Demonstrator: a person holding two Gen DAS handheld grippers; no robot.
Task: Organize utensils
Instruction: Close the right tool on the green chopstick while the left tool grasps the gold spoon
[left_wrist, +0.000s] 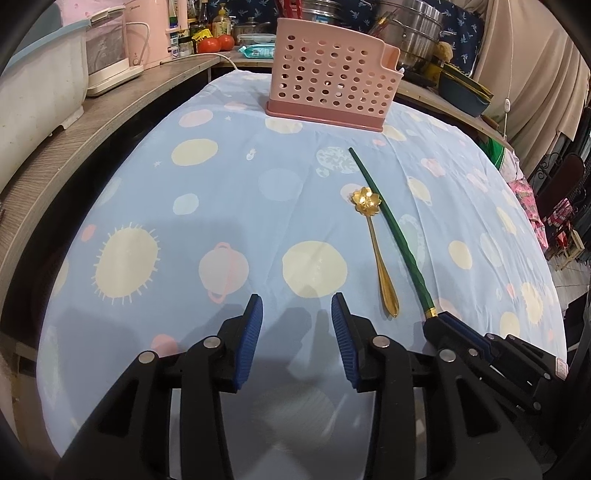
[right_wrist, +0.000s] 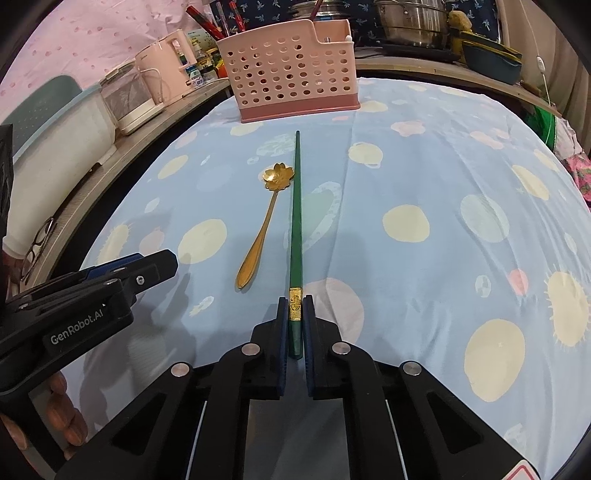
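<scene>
- The green chopstick (right_wrist: 296, 221) is long and slim, tapering to a fine tip, with a gold band near its thick end; it lies on the worktop's blue planet-print cloth (right_wrist: 424, 177), its tip aimed at the pink perforated utensil holder (right_wrist: 291, 70).
- Just beside it, on its left, lies a gold spoon (right_wrist: 260, 221) with a flower-shaped bowl; the bowl's edge looks to touch the chopstick's shaft, while the handle angles away from it.
- The holder stands upright at the far edge of the cloth, well apart from both utensils.
- The right wrist view shows the right tool (right_wrist: 295, 314) pinched tight on the chopstick's thick end, blue pads (right_wrist: 283, 325) pressed against either side at the gold band.
- That view also shows the left tool (right_wrist: 147, 264) from the side, low at the left, with fingers of the person's hand (right_wrist: 61, 410) wrapped around its body.
- The left wrist view shows what the other cannot: the left tool's (left_wrist: 297, 308) jaws standing partly open, with only cloth between them.
- It also shows the right tool (left_wrist: 439, 319) from the side, gripping the chopstick's (left_wrist: 388, 221) end beside the spoon's (left_wrist: 376, 254) handle tip.
- Both tools slope down towards the cloth, side by side, near each other.
</scene>
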